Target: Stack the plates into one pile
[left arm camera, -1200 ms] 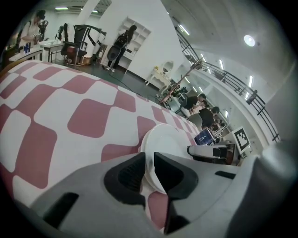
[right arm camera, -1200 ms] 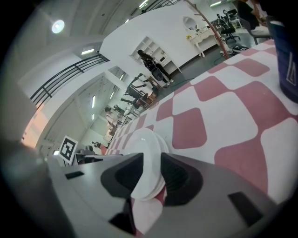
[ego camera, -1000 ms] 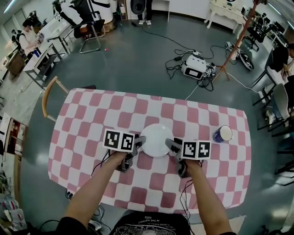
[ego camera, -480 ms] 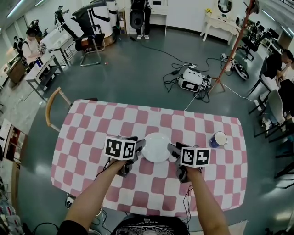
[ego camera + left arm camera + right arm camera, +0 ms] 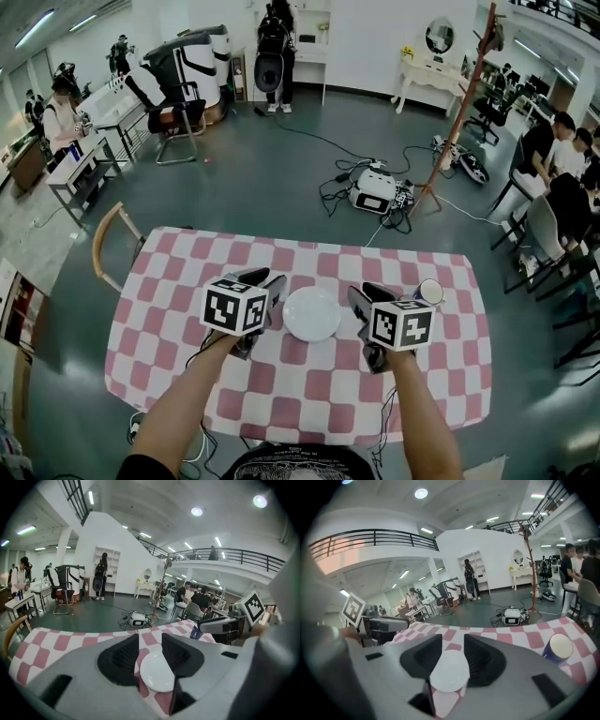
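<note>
A white plate pile (image 5: 312, 313) lies in the middle of the pink-and-white checked table (image 5: 178, 281); how many plates it holds I cannot tell. My left gripper (image 5: 265, 281) hangs in the air to its left and my right gripper (image 5: 362, 298) to its right, both lifted off the table. Each gripper's jaws are closing with nothing between them. In the left gripper view the gripper (image 5: 150, 639) frames the plate pile (image 5: 157, 672) far below its gap. The right gripper (image 5: 453, 641) likewise looks down on the plate pile (image 5: 449, 672).
A blue mug (image 5: 429, 292) with a white inside stands right of the plates, just past the right gripper. A wooden chair (image 5: 108, 239) sits at the table's left far corner. Cables and a white device (image 5: 373, 194) lie on the floor beyond the table.
Both grippers have risen from beside the plate's rim to well above the table. The plate pile has stayed in place.
</note>
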Motion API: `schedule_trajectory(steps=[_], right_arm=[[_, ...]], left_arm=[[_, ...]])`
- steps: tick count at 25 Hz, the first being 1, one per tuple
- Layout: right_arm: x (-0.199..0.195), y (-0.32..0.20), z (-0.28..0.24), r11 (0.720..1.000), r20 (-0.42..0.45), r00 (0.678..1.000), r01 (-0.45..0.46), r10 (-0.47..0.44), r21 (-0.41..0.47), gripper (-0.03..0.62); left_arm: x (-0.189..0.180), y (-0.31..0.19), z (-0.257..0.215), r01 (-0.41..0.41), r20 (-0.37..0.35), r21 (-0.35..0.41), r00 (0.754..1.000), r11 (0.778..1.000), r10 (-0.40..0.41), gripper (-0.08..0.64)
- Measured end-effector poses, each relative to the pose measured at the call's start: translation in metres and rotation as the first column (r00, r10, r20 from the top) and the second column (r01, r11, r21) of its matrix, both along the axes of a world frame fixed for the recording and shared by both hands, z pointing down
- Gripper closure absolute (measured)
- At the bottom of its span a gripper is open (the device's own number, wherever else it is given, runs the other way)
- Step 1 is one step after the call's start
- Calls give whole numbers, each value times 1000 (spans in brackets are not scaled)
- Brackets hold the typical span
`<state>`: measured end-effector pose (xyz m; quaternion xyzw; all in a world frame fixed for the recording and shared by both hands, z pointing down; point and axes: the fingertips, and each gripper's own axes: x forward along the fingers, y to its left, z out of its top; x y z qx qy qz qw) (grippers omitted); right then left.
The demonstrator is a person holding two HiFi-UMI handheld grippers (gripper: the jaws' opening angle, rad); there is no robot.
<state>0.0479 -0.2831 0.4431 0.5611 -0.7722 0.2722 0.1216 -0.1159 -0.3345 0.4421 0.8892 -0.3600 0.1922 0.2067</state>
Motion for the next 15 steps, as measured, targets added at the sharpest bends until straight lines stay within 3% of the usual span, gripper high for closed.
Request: schedule_trajectory(steps=[4, 10, 12, 15], right_arm=[[1, 6, -29, 997, -43, 999, -1, 5, 80, 461], [-8, 20, -67, 977, -89, 996, 5, 14, 211, 549], [-10, 24, -73, 971, -116, 993, 19, 9, 237, 584], [-9, 28, -75, 968, -140, 990, 25, 10, 252, 586]], left_arm=[[-2, 3, -28, -1, -2, 96, 1000, 995, 2, 427], [-11, 17, -55, 13, 13, 209, 1000, 978, -16, 491], [-14, 19, -61, 14, 27, 251, 999, 968, -22, 512], [-22, 22, -70, 41, 11, 281, 999, 959, -46, 551]])
